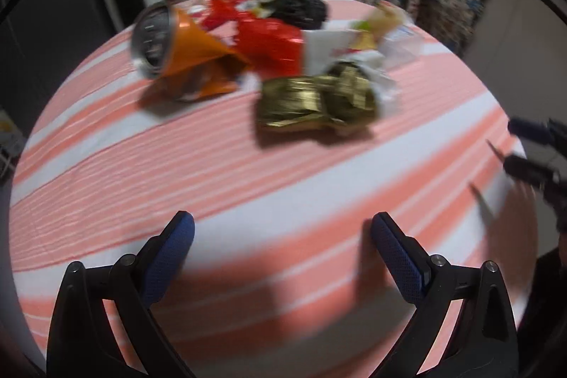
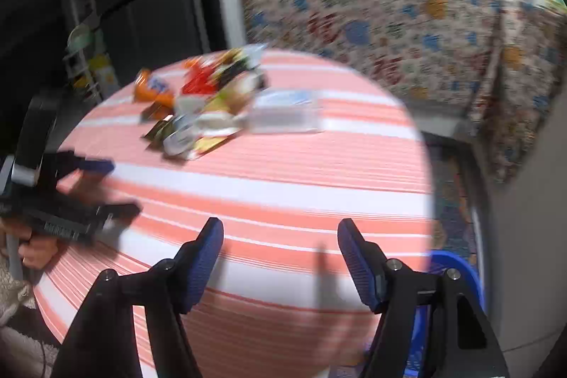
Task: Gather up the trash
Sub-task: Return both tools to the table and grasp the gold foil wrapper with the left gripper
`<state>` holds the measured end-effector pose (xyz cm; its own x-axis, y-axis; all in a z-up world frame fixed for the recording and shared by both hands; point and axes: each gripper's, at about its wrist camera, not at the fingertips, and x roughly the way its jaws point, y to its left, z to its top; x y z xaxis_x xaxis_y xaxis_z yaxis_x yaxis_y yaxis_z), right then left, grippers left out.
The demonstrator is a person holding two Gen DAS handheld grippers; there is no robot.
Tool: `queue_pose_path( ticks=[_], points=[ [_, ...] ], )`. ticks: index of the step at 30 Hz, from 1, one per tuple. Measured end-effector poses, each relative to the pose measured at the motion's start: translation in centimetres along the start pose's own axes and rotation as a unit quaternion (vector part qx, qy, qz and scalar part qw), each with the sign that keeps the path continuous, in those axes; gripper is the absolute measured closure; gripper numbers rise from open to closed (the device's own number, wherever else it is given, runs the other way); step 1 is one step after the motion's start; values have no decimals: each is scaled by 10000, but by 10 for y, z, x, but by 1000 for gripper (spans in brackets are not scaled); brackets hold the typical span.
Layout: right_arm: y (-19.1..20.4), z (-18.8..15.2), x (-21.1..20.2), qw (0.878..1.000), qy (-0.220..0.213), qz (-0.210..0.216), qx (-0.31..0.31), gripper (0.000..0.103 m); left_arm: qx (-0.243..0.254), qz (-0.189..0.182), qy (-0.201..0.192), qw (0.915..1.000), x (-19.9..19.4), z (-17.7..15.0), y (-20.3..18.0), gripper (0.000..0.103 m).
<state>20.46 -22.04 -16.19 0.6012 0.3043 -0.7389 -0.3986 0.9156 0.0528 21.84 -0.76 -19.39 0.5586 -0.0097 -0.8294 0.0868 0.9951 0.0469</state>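
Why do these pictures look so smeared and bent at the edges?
Left wrist view: motion blur smears the gold wrapper and orange can; the left gripper casts soft shadows. Right wrist view: blurrier still, fisheye curving the striped tablecloth.

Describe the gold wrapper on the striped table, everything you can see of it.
The gold wrapper is crumpled metallic foil, olive-gold and shiny, folded into a low lumpy bundle. It lies on the pink-and-white striped tablecloth at the near edge of the trash pile, its far right side against crumpled white paper. No tongs touch it; blur hides any print.
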Motion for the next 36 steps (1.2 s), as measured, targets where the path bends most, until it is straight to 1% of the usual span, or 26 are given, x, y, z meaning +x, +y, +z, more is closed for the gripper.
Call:
queue_pose_path(
  ticks=[1,5,8,10,13,22,24,25,26,27,28,29,30,31,32,33,34,36],
  points=[
    [11,3,11,9999,110,61,-82,34,-8,81,-58,10000,3,3,8,2],
    [36,2,45,9985,479,133,-225,33,-92,166,-132,9997,12,11,31,0],
    [46,7,53,9982,419,-28,-426,32,-128,165,-197,9996,13,10,42,0],
    [47,12,57,9985,425,5,-348,30,-113,176,-200,9996,14,10,43,0],
    [50,15,60,9986,380,-84,-345,27,-121,163,-213,9996,11,6,43,0],
    [49,17,64,9988,325,-113,-344,26,-139,166,-219,9995,7,0,45,0],
    [50,18,64,9988,322,-121,-346,26,-35,101,-188,9998,5,-2,45,0],
    [50,18,65,9988,322,-120,-344,26,56,-9,-152,9999,4,-2,45,1],
    [50,18,64,9988,323,-116,-341,26,209,-236,-142,9994,1,-1,44,1],
    [50,17,64,9988,323,-117,-343,26,380,-544,-232,9975,-5,1,42,1],
    [50,17,64,9988,323,-116,-341,26,634,-960,-329,9928,-13,5,38,1],
    [50,17,64,9988,323,-117,-343,26,880,-1212,-348,9881,-19,10,32,1],
    [50,17,64,9988,324,-119,-345,26,1170,-1380,-396,9827,-24,15,24,1],
    [50,17,64,9988,326,-117,-343,26,1503,-1484,-486,9762,-28,19,14,1],
    [50,17,64,9988,327,-116,-341,26,1923,-1491,-602,9681,-29,26,2,1],
    [51,17,64,9988,327,-115,-341,26,2174,-1411,-658,9636,-26,32,-5,1],
    [50,17,64,9988,328,-118,-343,26,2330,-1326,-683,9610,-21,39,-11,1],
    [51,17,64,9988,328,-117,-340,26,2357,-1438,-640,9590,-7,55,-15,1]
  ],
)
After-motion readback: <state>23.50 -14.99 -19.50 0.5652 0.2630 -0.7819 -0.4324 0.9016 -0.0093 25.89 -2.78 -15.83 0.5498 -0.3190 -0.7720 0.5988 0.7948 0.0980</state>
